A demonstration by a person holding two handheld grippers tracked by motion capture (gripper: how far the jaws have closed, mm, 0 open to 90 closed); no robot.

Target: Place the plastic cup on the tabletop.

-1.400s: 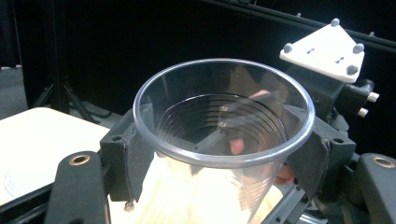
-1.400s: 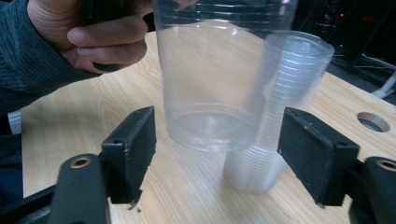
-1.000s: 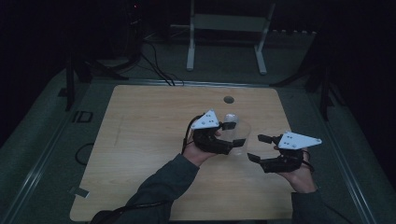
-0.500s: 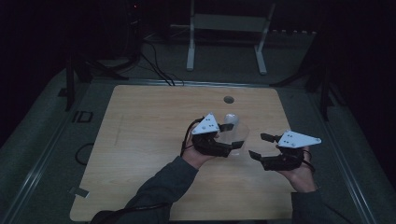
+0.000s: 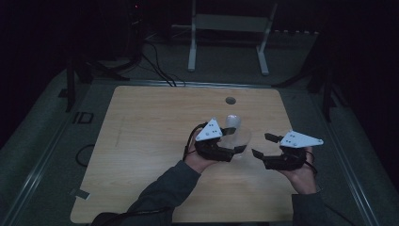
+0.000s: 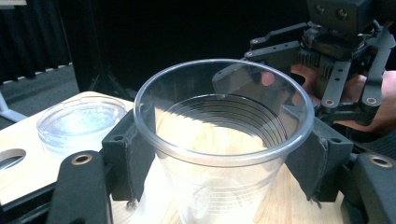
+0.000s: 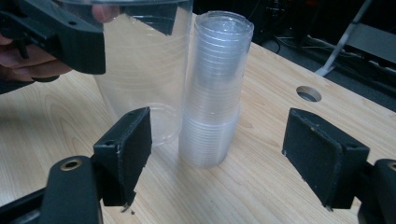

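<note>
From above, the left gripper (image 5: 234,142) sits near the middle of the wooden worktop (image 5: 141,141) with the right gripper (image 5: 261,145) just to its right, jaws facing it; the clear cup (image 5: 241,140) between them is only a faint glint there, and the stack of cups (image 5: 232,123) behind it a pale blur.

The left gripper view makes the hold plain: its jaws are clamped on opposite sides of the clear cup (image 6: 219,140), just under the rim, and the cup stands upright, mouth up, long axis vertical, base narrower than the rim. This view also shows the right gripper (image 6: 285,51) beyond the cup and a round, shallow, clear lid-like disc (image 6: 79,120) lying flat on the worktop to the left, near a hole (image 6: 11,157) in the board.

The right gripper view adds the stack of cups (image 7: 215,88), nested upside down, standing on the worktop just beside the held cup (image 7: 144,74); whether they touch cannot be told. The right gripper's jaws are spread wide with nothing between them, aimed at the stack.
</note>
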